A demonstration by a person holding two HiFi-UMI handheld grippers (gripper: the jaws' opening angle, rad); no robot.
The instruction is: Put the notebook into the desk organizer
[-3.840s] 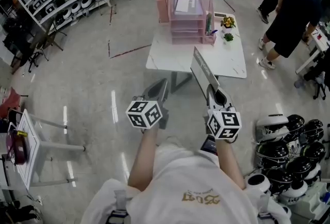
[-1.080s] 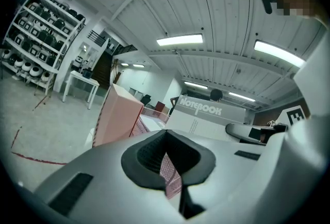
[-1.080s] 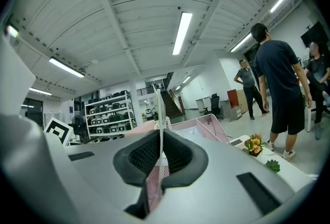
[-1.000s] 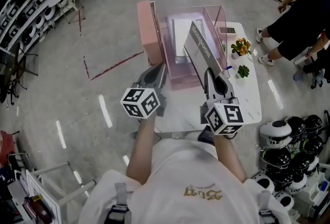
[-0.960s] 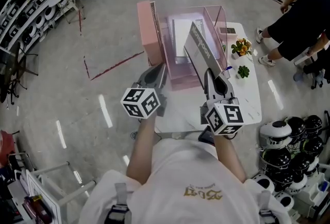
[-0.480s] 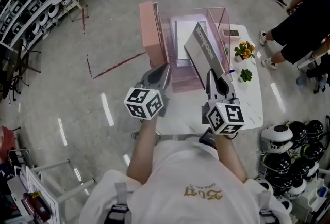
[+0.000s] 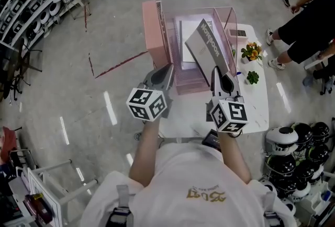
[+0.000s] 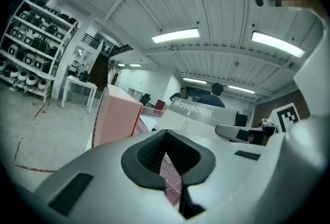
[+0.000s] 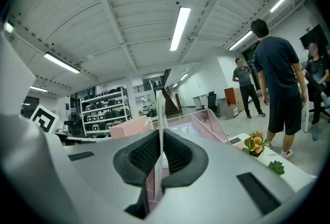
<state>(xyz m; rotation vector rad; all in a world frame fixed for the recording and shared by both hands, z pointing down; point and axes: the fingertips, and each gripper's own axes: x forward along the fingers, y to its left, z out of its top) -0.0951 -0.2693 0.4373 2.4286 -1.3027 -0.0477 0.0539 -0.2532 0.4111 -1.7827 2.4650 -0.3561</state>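
Right gripper (image 7: 222, 75) clamps the tilted grey notebook (image 7: 209, 47) above the pink mesh desk organizer (image 7: 189, 84). Left gripper (image 7: 163, 72) closed, empty. Tall pink box (image 7: 152, 32) just left, orange potted flowers (image 7: 250, 52) right.

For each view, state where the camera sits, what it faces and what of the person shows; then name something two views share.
Head view: on the head, facing steeply down at table, organizer, left gripper and right gripper; arms and shirt show.
Left gripper view: on the left gripper, along its shut jaws toward the organizer; head shows top right.
Right gripper view: on the right gripper, along jaws clamping the notebook; head shows top left.
Shared: both gripper views see the organizer.
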